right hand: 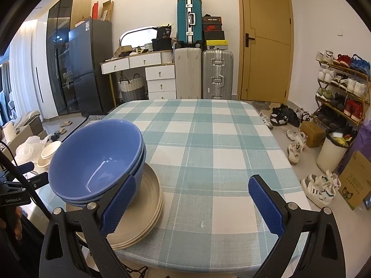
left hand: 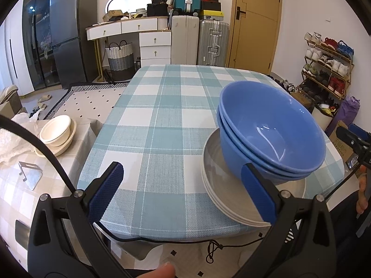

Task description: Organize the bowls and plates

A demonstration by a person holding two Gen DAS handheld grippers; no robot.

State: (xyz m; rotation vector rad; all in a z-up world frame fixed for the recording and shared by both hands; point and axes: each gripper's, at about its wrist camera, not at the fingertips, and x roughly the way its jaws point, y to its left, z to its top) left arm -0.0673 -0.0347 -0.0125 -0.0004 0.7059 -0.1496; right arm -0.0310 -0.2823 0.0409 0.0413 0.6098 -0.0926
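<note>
at the near edge of the left wrist view, the left gripper hangs with its blue-padded fingers spread wide and nothing between them; its right finger overlaps the stack of dishes in the picture, though whether it touches them cannot be told; a fingertip shows at the bottom of the frame; the right gripper is likewise spread wide and empty, its left finger crossing in front of the dishes; just beyond the fingers, near the front edge of the table, sits a stack of cream plates, three rims visible in the right wrist view; on the plates rest nested blue bowls, three rims showing, upright and a little tilted, set toward the back of the plates so the front of the top plate lies bare; the checked teal-and-white cloth beyond them is bare to the far edge; to the left, on a lower surface with a paler check, stand nested cream bowls on a cream plate, well apart from the main stack; a metal bracket lies nearer on that same surface; farther back stand suitcases, a white dresser, a dark fridge, a yellow door and a shoe rack.
</note>
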